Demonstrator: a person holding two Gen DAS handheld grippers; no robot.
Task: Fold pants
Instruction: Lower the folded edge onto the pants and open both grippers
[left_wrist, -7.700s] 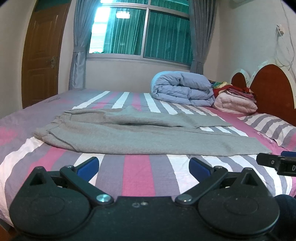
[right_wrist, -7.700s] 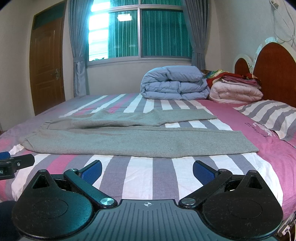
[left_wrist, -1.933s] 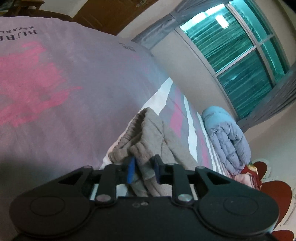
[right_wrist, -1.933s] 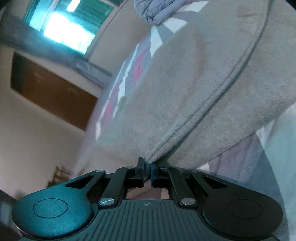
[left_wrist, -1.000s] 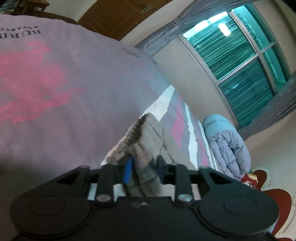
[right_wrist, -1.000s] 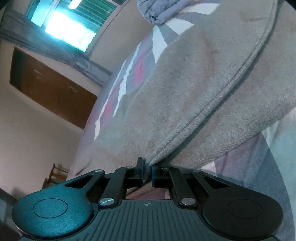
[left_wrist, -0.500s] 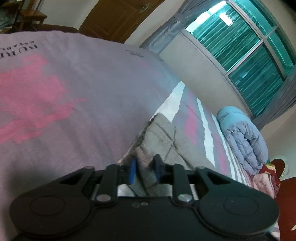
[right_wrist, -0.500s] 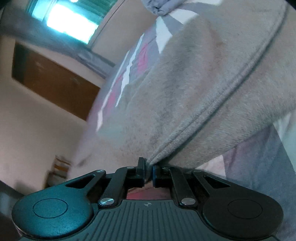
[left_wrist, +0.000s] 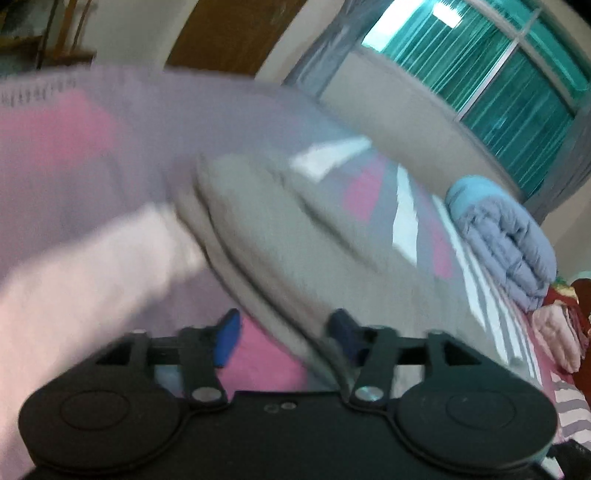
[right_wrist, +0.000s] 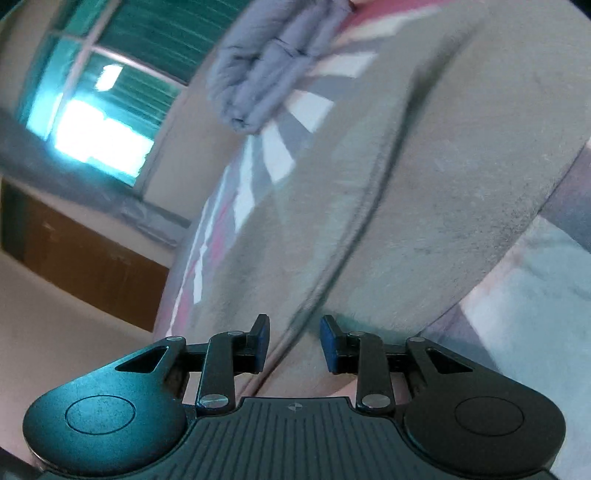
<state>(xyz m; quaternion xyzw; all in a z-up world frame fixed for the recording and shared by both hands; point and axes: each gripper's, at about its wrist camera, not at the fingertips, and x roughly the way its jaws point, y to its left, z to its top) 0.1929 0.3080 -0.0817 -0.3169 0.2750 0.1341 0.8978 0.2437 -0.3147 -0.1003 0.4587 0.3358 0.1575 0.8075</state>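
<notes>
The grey pants (left_wrist: 280, 236) lie folded lengthwise on the striped bed, one leg over the other. In the left wrist view my left gripper (left_wrist: 286, 334) is open, its blue pads apart just above the waist end edge of the pants. In the right wrist view the pants (right_wrist: 424, 177) fill the frame, with a long seam running up from the jaws. My right gripper (right_wrist: 293, 341) is open, pads either side of the hem edge without pinching it. Both views are blurred by motion.
A rolled blue-grey duvet (left_wrist: 506, 240) lies at the far side of the bed, also seen in the right wrist view (right_wrist: 273, 62). Stacked pink and red bedding (left_wrist: 554, 332) sits by the headboard. A brown door (left_wrist: 229, 33) and curtained window (left_wrist: 498, 74) are behind.
Both grippers have opened and let go of the pants edge they were pinching half a second ago. The pants now lie flat, doubled over. Both cameras are moving.
</notes>
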